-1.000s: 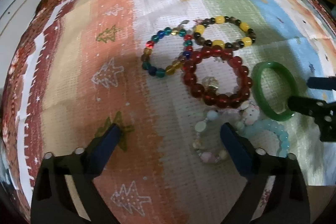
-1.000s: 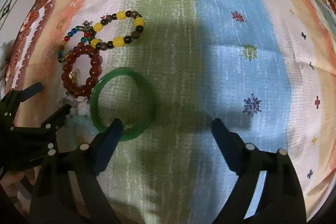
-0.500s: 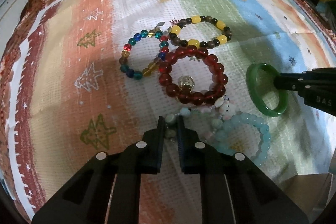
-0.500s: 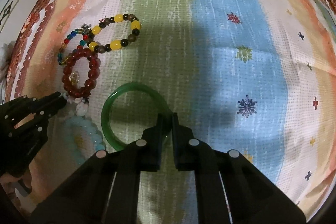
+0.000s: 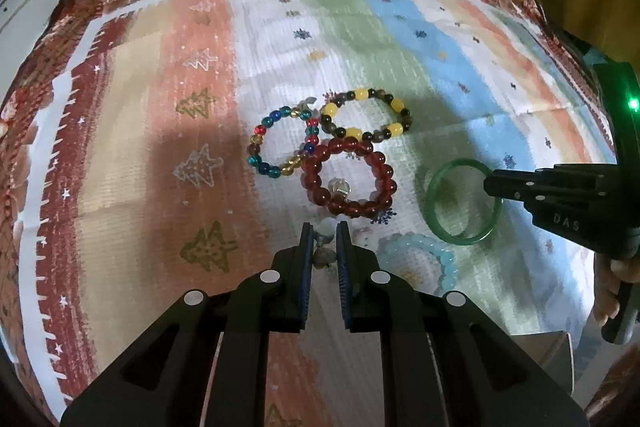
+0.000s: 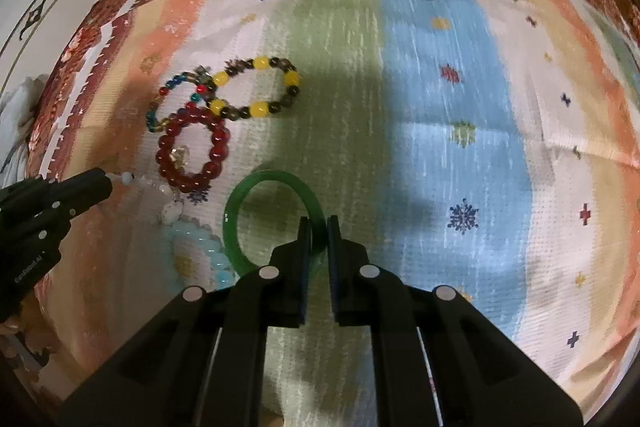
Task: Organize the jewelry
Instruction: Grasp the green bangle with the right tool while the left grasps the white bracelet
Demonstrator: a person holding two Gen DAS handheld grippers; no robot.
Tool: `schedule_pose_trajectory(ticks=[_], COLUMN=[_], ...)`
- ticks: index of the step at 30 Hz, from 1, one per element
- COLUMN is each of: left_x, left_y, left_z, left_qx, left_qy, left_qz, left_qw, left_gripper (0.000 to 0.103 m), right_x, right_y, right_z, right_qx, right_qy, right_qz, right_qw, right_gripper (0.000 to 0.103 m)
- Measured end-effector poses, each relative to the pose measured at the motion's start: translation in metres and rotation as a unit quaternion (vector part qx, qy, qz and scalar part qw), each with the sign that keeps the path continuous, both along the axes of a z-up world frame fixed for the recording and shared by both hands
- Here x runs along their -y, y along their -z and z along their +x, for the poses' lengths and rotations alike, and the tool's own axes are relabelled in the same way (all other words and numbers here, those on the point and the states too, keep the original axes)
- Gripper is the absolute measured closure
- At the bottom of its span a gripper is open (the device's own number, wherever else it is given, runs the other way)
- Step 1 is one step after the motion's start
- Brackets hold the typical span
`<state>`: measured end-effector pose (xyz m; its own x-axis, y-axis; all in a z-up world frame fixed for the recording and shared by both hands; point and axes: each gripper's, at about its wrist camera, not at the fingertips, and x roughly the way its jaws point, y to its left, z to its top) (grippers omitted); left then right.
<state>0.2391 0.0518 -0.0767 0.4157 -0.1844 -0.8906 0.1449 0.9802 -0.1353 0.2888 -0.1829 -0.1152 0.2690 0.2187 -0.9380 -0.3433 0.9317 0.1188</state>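
Bracelets lie clustered on the striped cloth (image 5: pixel 132 147): I have my left gripper (image 5: pixel 322 245) pinching the pale bead bracelet (image 5: pixel 327 227) and my right gripper (image 6: pixel 319 233) clamped on the green bangle (image 6: pixel 240 211) (its far rim tilted up); the red bead bracelet (image 5: pixel 348 179) sits between them

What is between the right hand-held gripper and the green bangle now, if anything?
Nothing visible. The right hand-held gripper is already shut on the green bangle, pinching its rim directly. The light blue bead bracelet lies beside the bangle on the striped cloth, outside the grip.
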Motion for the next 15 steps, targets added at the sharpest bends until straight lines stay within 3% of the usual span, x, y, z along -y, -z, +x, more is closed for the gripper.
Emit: schedule_pose_trajectory(ticks=[15], left_x=[-0.002], left_y=[-0.031], left_z=[-0.019], left_qx=[0.038], left_qy=[-0.010], left_qz=[-0.006], left_qw=[0.9992], left_gripper=[0.092], right_x=[-0.013], right_y=[-0.033], right_z=[-0.027], right_qx=[0.046], right_qy=[-0.032], right_qz=[-0.001], right_qw=[0.998], right_gripper=[0.093])
